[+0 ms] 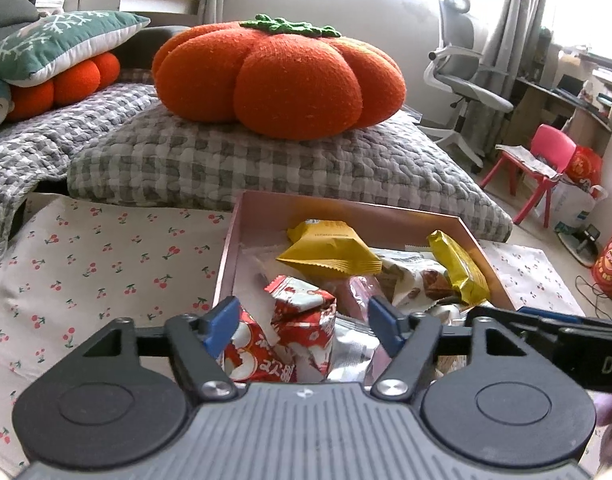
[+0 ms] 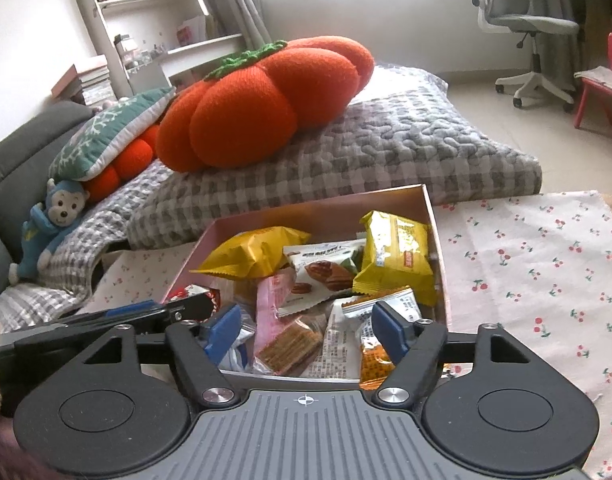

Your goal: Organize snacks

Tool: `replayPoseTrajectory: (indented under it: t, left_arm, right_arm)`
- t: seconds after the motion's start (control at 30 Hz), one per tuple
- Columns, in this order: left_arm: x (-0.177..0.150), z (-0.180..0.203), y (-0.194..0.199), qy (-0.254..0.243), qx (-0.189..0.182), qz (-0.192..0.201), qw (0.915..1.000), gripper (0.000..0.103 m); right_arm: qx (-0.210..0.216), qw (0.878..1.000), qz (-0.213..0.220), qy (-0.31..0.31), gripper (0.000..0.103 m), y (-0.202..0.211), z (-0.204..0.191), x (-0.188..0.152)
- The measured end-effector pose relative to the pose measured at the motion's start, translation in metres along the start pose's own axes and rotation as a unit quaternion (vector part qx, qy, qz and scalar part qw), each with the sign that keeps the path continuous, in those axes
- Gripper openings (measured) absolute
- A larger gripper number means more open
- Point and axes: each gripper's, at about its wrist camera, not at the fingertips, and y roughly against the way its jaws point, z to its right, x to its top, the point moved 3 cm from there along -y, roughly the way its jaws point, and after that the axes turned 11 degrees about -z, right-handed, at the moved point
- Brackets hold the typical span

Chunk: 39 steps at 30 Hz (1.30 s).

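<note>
I'm hovering both grippers over the near end of the pink box [image 2: 422, 200], which is sitting on the cherry-print cloth [image 2: 546, 264]. Left gripper [image 1: 301, 326] jaws are standing apart around the red packet [image 1: 301, 312], not pinching it. Right gripper [image 2: 306, 330] jaws are also parted, gripping nothing. Risk: the snacks [image 2: 398, 256] are piling loosely, so closing here may snag two wrappers or tip one over the wall.
</note>
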Motion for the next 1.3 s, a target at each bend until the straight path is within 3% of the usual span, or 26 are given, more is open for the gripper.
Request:
replayPoseTrajectory:
  t: [0.4, 0.8, 1.07, 1.3]
  left_arm:
    - [-0.013, -0.009, 0.036, -0.015, 0.033, -0.016, 0.9992, 0.101]
    - [-0.041, -0.015, 0.071, 0.004, 0.061, -0.071, 0.9956, 0.103]
    - [-0.057, -0.007, 0.098, 0.005, 0.078, -0.088, 0.9931, 0.103]
    - [-0.065, 0.002, 0.108, 0.002, 0.099, -0.095, 0.9906, 0.103]
  right_arm:
    - [-0.034, 0.999, -0.001, -0.010, 0.091, 0.033, 0.011, -0.006]
    - [-0.078, 0.996, -0.034, -0.014, 0.094, 0.070, 0.008, -0.031]
    - [-0.084, 0.994, -0.060, -0.039, 0.096, 0.090, -0.004, -0.047]
    - [-0.093, 0.993, -0.074, -0.024, 0.097, 0.096, -0.024, -0.057]
